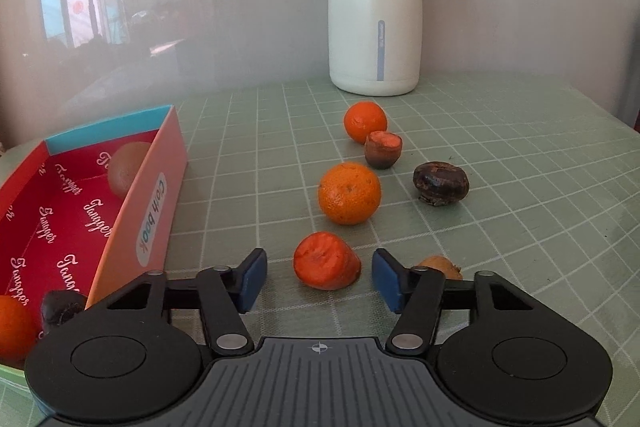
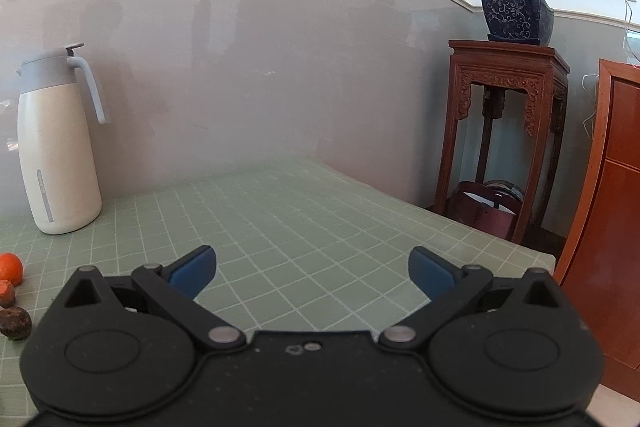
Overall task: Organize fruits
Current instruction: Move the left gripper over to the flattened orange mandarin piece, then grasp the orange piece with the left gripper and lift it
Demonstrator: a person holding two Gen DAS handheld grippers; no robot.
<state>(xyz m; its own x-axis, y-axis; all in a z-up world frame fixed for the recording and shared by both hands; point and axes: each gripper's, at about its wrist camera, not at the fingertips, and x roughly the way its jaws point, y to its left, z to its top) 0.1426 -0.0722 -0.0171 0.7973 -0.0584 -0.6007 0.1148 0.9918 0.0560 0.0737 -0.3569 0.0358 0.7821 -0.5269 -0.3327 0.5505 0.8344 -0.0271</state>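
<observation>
My left gripper (image 1: 319, 281) is open, its blue pads on either side of an orange-red fruit piece (image 1: 326, 261) lying on the green checked cloth, not touching it. Beyond lie an orange (image 1: 349, 193), a small brown fruit with an orange top (image 1: 383, 149), another orange (image 1: 365, 121) and a dark brown fruit (image 1: 441, 183). A brownish fruit (image 1: 440, 264) peeks out behind the right finger. The red box (image 1: 158, 195) at the left holds an orange (image 1: 14, 325), a dark fruit (image 1: 62, 309) and a pale round fruit (image 1: 127, 167). My right gripper (image 2: 312, 273) is open and empty above bare cloth.
A white thermos jug (image 1: 375, 7) stands at the back by the wall; it also shows in the right wrist view (image 2: 56, 147). A wooden stand (image 2: 506, 131) with a potted plant (image 2: 516, 11) and a wooden cabinet (image 2: 612, 211) stand past the table's right edge.
</observation>
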